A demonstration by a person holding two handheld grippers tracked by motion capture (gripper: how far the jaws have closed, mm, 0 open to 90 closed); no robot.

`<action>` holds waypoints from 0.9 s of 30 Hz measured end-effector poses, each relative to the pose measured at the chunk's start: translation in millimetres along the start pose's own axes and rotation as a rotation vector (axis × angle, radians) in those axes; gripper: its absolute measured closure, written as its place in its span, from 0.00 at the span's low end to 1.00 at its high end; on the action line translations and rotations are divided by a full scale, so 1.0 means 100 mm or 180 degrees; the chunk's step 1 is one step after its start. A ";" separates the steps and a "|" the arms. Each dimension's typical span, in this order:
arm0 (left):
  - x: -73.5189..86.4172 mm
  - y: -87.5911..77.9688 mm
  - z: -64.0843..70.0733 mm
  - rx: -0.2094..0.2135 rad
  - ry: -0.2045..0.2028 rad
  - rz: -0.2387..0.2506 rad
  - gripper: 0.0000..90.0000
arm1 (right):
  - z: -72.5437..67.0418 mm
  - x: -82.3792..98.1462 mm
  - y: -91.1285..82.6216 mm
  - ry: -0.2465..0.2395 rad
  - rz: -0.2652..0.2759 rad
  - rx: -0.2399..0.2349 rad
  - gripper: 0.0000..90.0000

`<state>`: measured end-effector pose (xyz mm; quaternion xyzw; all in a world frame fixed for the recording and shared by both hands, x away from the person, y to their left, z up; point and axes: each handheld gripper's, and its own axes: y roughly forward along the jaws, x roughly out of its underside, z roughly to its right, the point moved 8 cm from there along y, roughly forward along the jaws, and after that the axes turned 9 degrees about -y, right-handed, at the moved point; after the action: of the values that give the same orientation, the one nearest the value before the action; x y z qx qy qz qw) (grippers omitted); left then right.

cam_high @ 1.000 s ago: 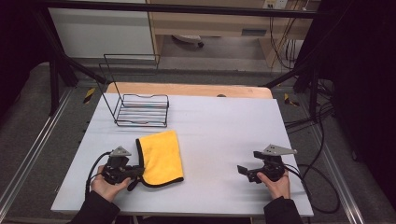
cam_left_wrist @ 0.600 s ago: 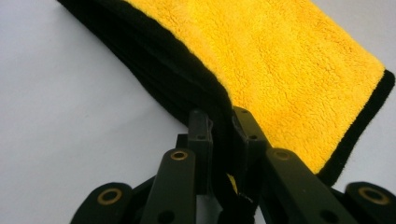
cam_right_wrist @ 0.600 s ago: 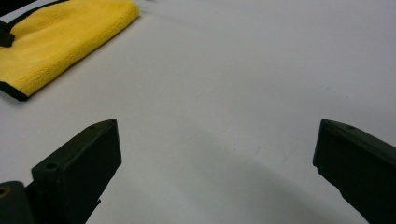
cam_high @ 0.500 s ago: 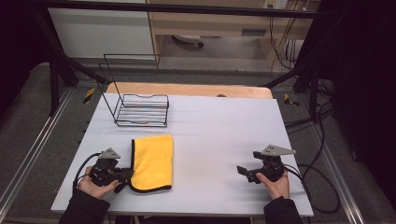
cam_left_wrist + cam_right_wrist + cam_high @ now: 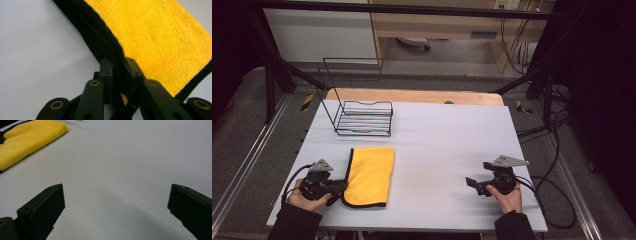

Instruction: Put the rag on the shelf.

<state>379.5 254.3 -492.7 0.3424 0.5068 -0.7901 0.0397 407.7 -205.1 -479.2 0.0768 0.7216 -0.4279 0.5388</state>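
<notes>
From above, you are keeping the folded yellow cloth (image 5: 369, 175) flat on the counter (image 5: 442, 150), left gripper (image 5: 338, 186) at its near edge. Its own view: fingers (image 5: 106, 75) are pinching the black hem for dragging. Right gripper (image 5: 115, 202) is idling wide open, holding nothing.

Left gripper (image 5: 337, 187) grips yellow cloth (image 5: 369, 175); wire rack (image 5: 362, 117) behind.

Cloth (image 5: 369, 175): fluffy yellow microfibre, black trim. Table (image 5: 447, 145): smooth matt white. Rack (image 5: 362, 117): black wire.
</notes>
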 end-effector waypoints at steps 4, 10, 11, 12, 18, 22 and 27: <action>0.00 0.00 0.01 -0.0049 0.0021 0.0042 0.80 | 0.00 0.00 0.00 0.0021 0.0002 -0.0003 0.02; -0.09 -0.11 -0.03 -0.0092 -0.0074 0.0293 0.69 | 0.00 0.00 0.00 0.0012 0.0001 -0.0001 0.02; -0.12 -0.13 -0.03 -0.0100 -0.0083 0.0354 0.61 | 0.00 0.00 0.00 0.0012 0.0000 0.0000 0.02; -0.13 -0.14 -0.03 -0.0107 -0.0098 0.0393 0.58 | 0.00 0.00 0.00 0.0005 0.0003 -0.0001 0.02; -0.27 -0.15 -0.10 -0.0217 -0.0136 0.0498 0.35 | 0.01 -0.01 0.00 0.0001 0.0015 0.0012 0.02; -0.37 -0.13 -0.13 -0.0240 -0.0167 0.0503 0.22 | 0.01 -0.01 0.00 0.0003 0.0011 0.0013 0.02; -0.51 -0.12 -0.17 -0.0312 -0.0166 0.0556 0.15 | 0.01 -0.01 0.00 0.0002 0.0008 0.0023 0.02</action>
<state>421.8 259.7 -458.2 0.3622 0.5119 -0.7666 0.1383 408.7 -205.8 -478.7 0.0798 0.7201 -0.4298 0.5389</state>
